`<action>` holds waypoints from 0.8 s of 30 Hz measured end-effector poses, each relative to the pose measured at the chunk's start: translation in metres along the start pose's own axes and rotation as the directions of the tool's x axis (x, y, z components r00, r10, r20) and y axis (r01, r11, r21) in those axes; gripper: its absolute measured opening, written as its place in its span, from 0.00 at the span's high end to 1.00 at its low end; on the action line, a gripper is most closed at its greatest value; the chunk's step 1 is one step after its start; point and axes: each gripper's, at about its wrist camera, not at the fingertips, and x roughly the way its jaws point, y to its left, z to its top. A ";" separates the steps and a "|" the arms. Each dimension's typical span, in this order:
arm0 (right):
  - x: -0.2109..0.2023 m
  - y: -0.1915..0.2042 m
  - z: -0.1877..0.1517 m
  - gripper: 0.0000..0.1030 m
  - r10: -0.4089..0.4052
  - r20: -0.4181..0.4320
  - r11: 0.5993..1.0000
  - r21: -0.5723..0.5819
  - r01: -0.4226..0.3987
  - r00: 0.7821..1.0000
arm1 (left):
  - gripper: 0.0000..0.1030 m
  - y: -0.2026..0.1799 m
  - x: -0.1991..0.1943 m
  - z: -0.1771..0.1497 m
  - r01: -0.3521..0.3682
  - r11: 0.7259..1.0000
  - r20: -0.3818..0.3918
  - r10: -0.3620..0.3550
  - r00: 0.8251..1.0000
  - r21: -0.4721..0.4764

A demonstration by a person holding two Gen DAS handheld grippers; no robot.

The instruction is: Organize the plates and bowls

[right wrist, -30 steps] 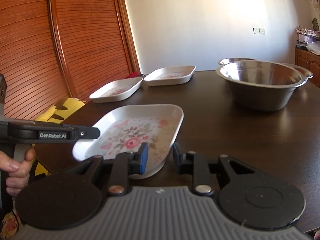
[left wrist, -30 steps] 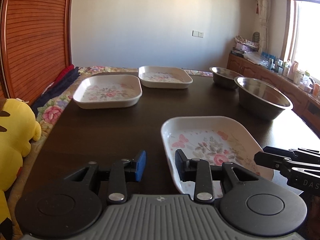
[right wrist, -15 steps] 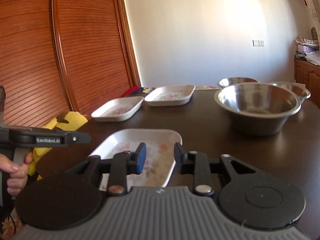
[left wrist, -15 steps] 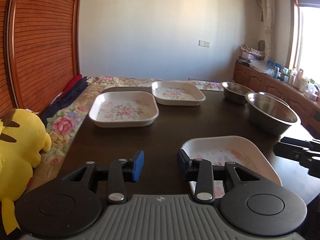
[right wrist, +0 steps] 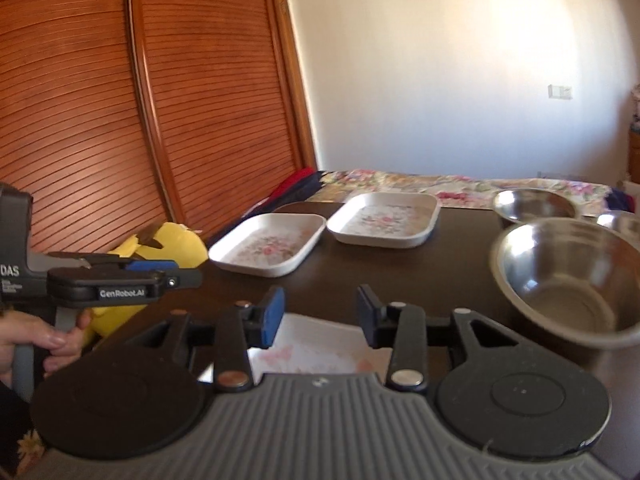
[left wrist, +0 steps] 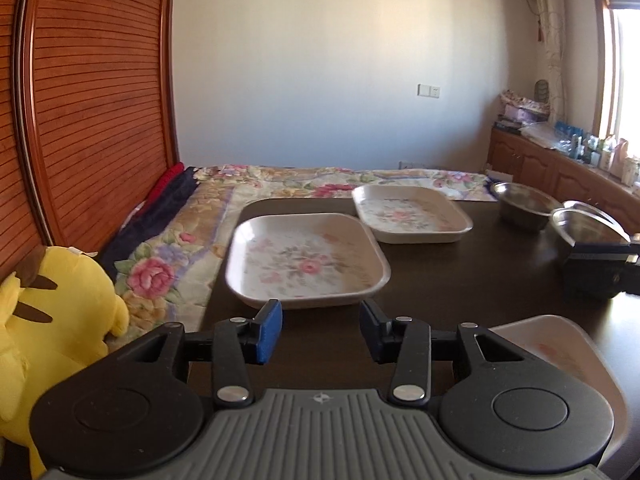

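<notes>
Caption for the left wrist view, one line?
Open left gripper faces a floral plate on the dark table.

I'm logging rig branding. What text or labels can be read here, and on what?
"GenRobot.AI": white print on the side of the left gripper, seen from the right wrist.
"DAS": on the same gripper's grey body, at the picture's left edge; the smaller lines under it are too small to read.
Bottles on the sideboard: labels too blurred to read.

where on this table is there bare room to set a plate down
Bare dark table lies between the near floral plate and the big steel bowl, just ahead of both tools. The far end is crowded: the second floral plate sits corner to corner with the first, with a small steel bowl beside it.
</notes>
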 end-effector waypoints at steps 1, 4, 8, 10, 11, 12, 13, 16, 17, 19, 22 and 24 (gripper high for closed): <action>0.005 0.001 0.004 0.59 0.005 -0.005 1.000 -0.012 -0.005 1.000 | 0.55 0.005 0.004 0.001 -0.007 1.000 -0.006 0.007 1.000 -0.001; 0.021 0.006 0.016 0.58 0.012 -0.019 0.998 -0.058 -0.013 1.000 | 0.55 0.019 0.016 0.003 -0.017 1.000 -0.019 0.017 1.000 -0.003; 0.046 0.009 0.029 0.56 0.037 -0.066 0.996 -0.077 -0.042 0.997 | 0.55 0.035 0.032 0.010 -0.029 1.000 -0.032 0.029 0.999 -0.003; 0.060 0.010 0.034 0.56 0.051 -0.095 0.995 -0.078 -0.058 0.994 | 0.55 0.041 0.039 0.015 -0.033 0.999 -0.036 0.033 0.999 -0.001; 0.066 0.010 0.037 0.56 0.058 -0.107 0.995 -0.076 -0.066 0.993 | 0.55 0.044 0.043 0.017 -0.033 0.999 -0.038 0.032 0.999 0.000; 0.073 0.010 0.039 0.56 0.065 -0.121 0.995 -0.071 -0.074 0.991 | 0.55 0.047 0.047 0.020 -0.031 1.000 -0.041 0.031 0.999 0.001; 0.080 0.011 0.042 0.56 0.075 -0.136 0.994 -0.066 -0.085 0.988 | 0.55 0.049 0.051 0.022 -0.030 1.000 -0.044 0.030 0.999 0.002; 0.098 0.012 0.049 0.56 0.100 -0.170 0.992 -0.057 -0.111 0.980 | 0.55 0.057 0.065 0.029 -0.027 1.000 -0.052 0.027 0.998 -0.001; 0.104 0.013 0.051 0.56 0.106 -0.181 0.992 -0.054 -0.118 0.978 | 0.55 0.060 0.069 0.031 -0.024 1.000 -0.059 0.023 0.998 -0.006; 0.116 0.012 0.054 0.56 0.115 -0.205 0.991 -0.041 -0.126 0.972 | 0.55 0.066 0.078 0.034 -0.016 1.000 -0.070 0.014 0.997 -0.021; 0.133 0.012 0.058 0.57 0.120 -0.235 0.991 -0.032 -0.131 0.965 | 0.57 0.074 0.092 0.037 0.003 0.999 -0.093 -0.007 0.996 -0.047; 0.142 0.011 0.058 0.58 0.120 -0.255 0.991 -0.025 -0.130 0.960 | 0.58 0.076 0.098 0.038 0.005 0.999 -0.101 -0.010 0.995 -0.048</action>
